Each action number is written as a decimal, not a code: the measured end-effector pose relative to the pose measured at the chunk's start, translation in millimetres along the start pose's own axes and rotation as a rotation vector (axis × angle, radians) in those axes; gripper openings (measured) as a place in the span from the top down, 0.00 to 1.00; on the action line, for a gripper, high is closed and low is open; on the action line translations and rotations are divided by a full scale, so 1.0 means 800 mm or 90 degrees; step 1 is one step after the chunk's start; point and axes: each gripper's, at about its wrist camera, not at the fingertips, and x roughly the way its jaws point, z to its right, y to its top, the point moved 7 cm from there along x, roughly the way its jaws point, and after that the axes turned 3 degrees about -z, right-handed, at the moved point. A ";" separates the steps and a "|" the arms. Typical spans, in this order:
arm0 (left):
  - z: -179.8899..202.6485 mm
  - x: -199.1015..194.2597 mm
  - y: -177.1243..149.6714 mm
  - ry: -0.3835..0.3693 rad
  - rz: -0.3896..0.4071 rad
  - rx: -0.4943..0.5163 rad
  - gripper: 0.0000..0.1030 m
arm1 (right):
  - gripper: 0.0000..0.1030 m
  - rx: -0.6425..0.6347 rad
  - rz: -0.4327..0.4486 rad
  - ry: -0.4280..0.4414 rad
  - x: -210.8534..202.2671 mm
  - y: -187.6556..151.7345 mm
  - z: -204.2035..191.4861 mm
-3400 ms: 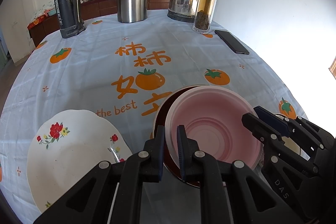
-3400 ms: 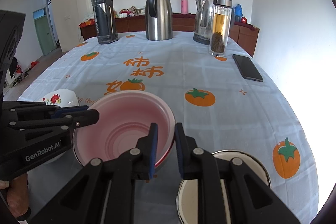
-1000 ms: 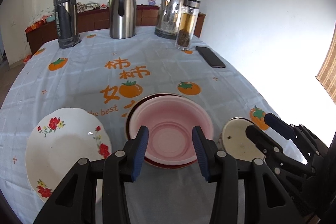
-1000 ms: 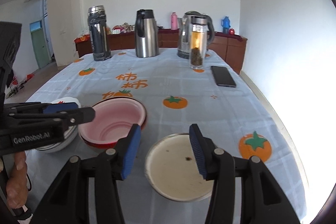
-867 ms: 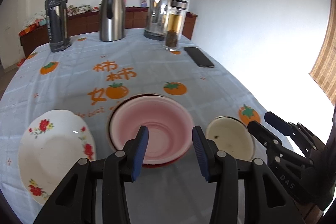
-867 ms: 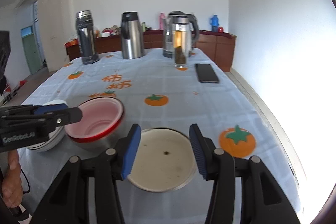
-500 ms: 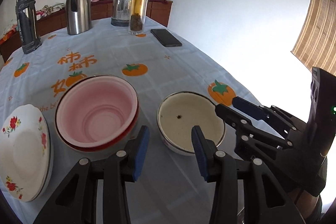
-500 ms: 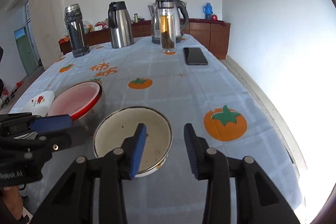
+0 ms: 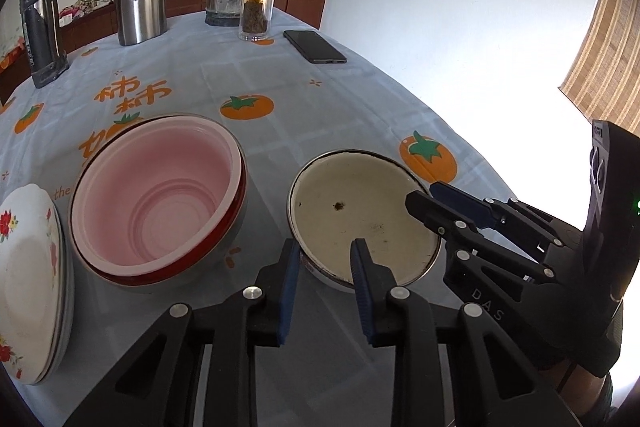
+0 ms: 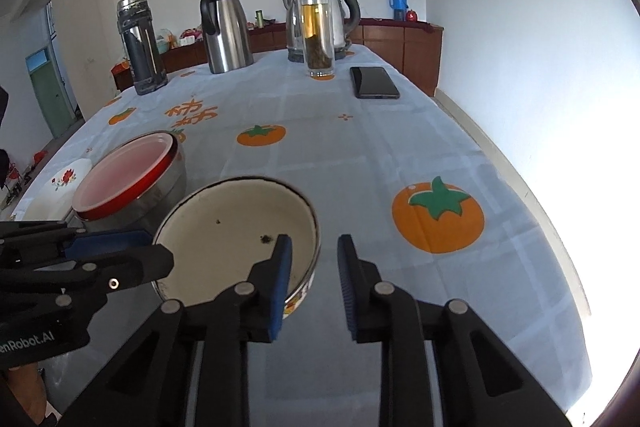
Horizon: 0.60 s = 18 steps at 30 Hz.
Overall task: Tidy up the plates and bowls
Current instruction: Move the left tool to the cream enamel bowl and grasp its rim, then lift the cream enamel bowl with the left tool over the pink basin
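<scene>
While your left gripper (image 9: 325, 261) straddles the near rim of the enamel bowl (image 9: 362, 215) with jaws parted and nothing gripped, your right gripper (image 10: 312, 259) straddles its right rim, equally apart. Left of your left gripper the pink bowl (image 9: 160, 195) sits nested in a red-rimmed one, plates (image 9: 28, 267) beyond.

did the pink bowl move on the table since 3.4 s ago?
No. The pink bowl sits by the orange print as before; only the cameras swung right.
</scene>
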 end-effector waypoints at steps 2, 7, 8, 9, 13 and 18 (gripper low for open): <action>0.000 0.003 0.000 0.006 -0.002 0.001 0.75 | 0.85 -0.002 -0.002 0.008 0.002 -0.001 -0.002; -0.002 0.004 0.001 0.016 -0.001 0.002 0.80 | 0.85 0.006 0.002 0.010 0.001 -0.001 -0.001; -0.001 0.004 0.001 0.019 0.000 0.004 0.80 | 0.85 0.007 0.004 0.010 0.000 -0.001 -0.001; 0.000 0.004 0.000 0.022 0.001 0.008 0.80 | 0.85 0.008 0.006 0.008 -0.002 0.000 -0.001; 0.003 -0.002 0.002 0.018 0.013 0.012 0.80 | 0.85 0.016 0.018 0.010 -0.013 0.004 0.000; 0.005 -0.017 0.009 0.017 0.038 0.012 0.80 | 0.85 0.015 0.036 0.010 -0.031 0.012 -0.003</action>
